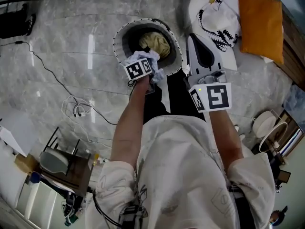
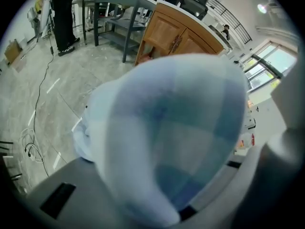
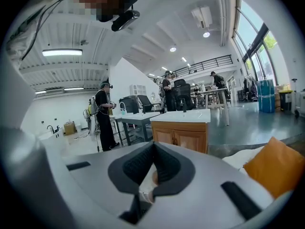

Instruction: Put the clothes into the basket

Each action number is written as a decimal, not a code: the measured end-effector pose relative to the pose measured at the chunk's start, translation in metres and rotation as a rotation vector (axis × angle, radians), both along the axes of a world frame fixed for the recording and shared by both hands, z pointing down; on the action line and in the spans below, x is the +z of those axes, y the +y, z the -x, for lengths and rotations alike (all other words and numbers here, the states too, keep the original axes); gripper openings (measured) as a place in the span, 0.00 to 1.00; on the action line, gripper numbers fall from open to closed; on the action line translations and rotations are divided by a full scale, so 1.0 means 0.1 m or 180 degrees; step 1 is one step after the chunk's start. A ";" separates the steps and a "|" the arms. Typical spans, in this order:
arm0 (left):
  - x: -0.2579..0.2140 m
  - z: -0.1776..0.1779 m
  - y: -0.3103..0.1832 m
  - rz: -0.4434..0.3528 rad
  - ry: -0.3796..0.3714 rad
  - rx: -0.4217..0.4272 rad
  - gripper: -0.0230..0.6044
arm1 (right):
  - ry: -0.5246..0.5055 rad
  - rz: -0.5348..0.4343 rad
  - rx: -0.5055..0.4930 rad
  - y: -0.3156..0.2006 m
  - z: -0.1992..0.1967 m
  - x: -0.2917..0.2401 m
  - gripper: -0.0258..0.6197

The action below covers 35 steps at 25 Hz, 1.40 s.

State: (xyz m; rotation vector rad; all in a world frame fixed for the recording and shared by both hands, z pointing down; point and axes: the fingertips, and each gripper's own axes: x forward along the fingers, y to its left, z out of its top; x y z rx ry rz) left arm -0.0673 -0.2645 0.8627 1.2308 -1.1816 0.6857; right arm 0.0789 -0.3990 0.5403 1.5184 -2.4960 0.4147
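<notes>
A round basket [image 1: 119,35] with a dotted rim stands on the grey floor, with a tan garment [image 1: 156,44] lying inside it. My left gripper [image 1: 151,67] points steeply down at the basket's near rim, shut on a pale blue checked cloth [image 1: 147,57]. In the left gripper view that cloth [image 2: 181,128] fills the space between the jaws and hides the fingertips. My right gripper [image 1: 195,44] hovers to the right of the basket beside the bedding; its jaws [image 3: 152,149] meet at the tips with nothing held.
White bedding with a black pattern [image 1: 219,13] and an orange cushion [image 1: 259,23] lie at the upper right. Cables [image 1: 76,106] trail over the floor on the left, near a small stand [image 1: 62,163]. A wooden cabinet [image 3: 183,135], tables and standing people are further off.
</notes>
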 end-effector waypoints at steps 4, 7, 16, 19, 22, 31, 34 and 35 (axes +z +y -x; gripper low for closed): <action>0.02 0.00 -0.02 0.0033 -0.0042 -0.0023 0.22 | 0.0020 0.0025 -0.0025 0.01 0.01 0.02 0.02; 0.02 0.03 -0.02 0.0047 -0.0077 -0.0156 0.25 | 0.0018 0.0041 -0.0040 0.03 0.01 0.03 0.02; 0.10 0.11 0.18 0.0291 -0.0045 -0.0286 0.44 | 0.0031 0.0070 -0.0077 0.05 0.03 0.04 0.02; 0.10 0.14 0.26 0.0326 -0.0062 -0.0324 0.45 | 0.0037 0.0074 -0.0081 0.06 0.04 0.03 0.02; 0.06 0.14 0.29 0.0285 -0.0090 -0.0294 0.45 | 0.0042 0.0072 -0.0085 0.08 0.05 0.03 0.02; -0.16 0.13 0.49 0.0197 -0.0104 -0.0039 0.43 | 0.0084 -0.0007 -0.0153 0.15 0.19 -0.15 0.02; -0.24 0.16 0.62 0.0148 -0.0088 0.0063 0.40 | 0.0112 -0.0025 -0.0184 0.20 0.25 -0.20 0.02; -0.27 0.17 0.65 0.0094 -0.0052 0.0073 0.40 | 0.0119 -0.0032 -0.0197 0.23 0.27 -0.23 0.02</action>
